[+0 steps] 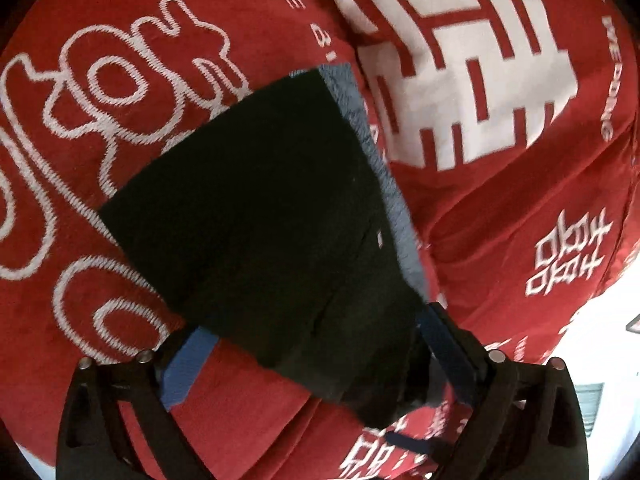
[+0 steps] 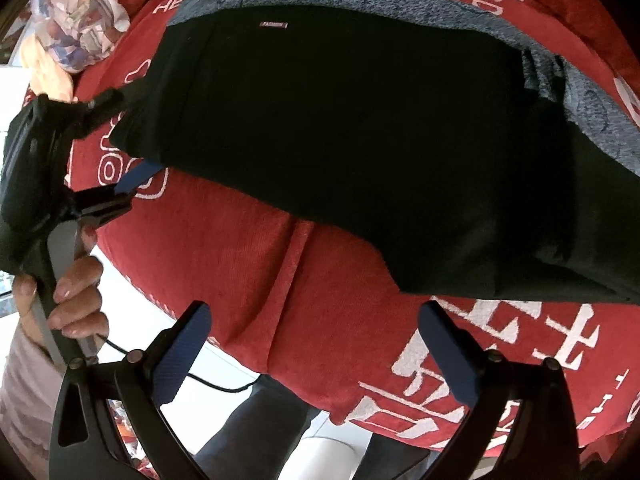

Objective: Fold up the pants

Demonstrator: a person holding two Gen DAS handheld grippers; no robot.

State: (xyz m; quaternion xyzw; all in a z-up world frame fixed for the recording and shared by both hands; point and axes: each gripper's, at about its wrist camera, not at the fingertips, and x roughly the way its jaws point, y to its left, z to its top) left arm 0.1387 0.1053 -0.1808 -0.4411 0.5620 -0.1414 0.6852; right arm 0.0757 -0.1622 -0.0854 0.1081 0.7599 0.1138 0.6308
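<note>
A big red blanket [image 2: 248,272] with white lettering and double-happiness symbols is covering pretty much the whole surface. Bright daylight is washing out the white floor [image 2: 132,304] past its near edge, and some patterned bedding [image 2: 80,28] is sitting by the far left corner.

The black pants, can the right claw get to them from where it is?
Probably yes. The right claw is open and empty, and only bare red blanket lies between it and the near edge of the black pants. Nothing blocks the way.

red blanket [image 2: 248,264] reads "he bigday"; pants [image 2: 340,120] tag unreadable.
</note>
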